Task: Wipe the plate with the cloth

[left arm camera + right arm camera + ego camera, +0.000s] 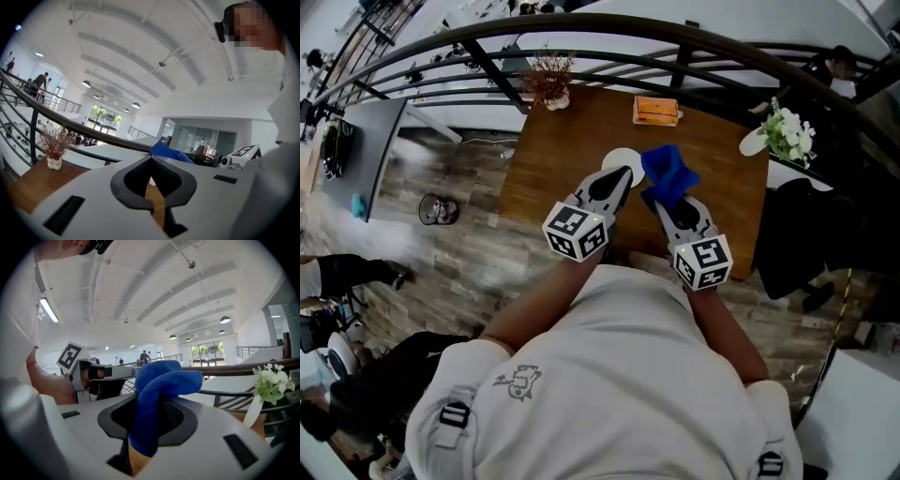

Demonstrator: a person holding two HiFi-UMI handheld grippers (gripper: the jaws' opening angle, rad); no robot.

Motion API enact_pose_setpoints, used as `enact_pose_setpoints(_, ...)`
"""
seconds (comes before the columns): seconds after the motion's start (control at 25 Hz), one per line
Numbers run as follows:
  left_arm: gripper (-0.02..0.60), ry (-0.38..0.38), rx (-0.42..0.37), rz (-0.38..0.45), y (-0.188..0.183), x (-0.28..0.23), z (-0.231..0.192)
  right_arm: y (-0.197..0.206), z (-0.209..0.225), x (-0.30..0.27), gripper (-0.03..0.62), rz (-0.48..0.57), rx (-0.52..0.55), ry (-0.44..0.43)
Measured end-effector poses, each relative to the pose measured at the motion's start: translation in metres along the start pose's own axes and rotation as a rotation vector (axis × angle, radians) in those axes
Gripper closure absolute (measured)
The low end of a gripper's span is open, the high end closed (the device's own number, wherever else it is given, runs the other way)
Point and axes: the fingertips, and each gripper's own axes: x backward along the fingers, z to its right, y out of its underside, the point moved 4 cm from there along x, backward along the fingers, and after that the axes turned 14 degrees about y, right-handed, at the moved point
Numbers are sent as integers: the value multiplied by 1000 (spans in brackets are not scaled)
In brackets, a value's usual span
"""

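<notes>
Right gripper view shows the right claw (154, 401) clenched on the blue cloth (164, 378). It is a soft, nubby wad pinched between dark ribbed pads, and a plump fold bulges past the tips, which I judge leaves a free cushion for rubbing. The left claw (151, 159) is clenched on nothing, its jaws meeting in a seam; it is probably kept close to steady the dish. In the head view the plate (617, 157), a smooth white disc, lies flat just beyond the left claw's tips and just left of the cloth, seemingly not yet wiped. It rests on a brown wood-grain table (562, 178). Farther beyond the right claw sits a flat orange box (655, 111).
</notes>
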Motion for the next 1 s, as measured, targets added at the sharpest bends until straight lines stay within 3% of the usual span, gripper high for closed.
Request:
enact_pose_setpoints(0.4, 575, -74, -50, 19, 29, 42, 78, 23, -10, 81, 484, 32, 4, 15)
enact_pose_setpoints(1.0, 575, -78, -50, -18, 48, 68, 103, 26, -27, 108, 484, 67, -2, 31)
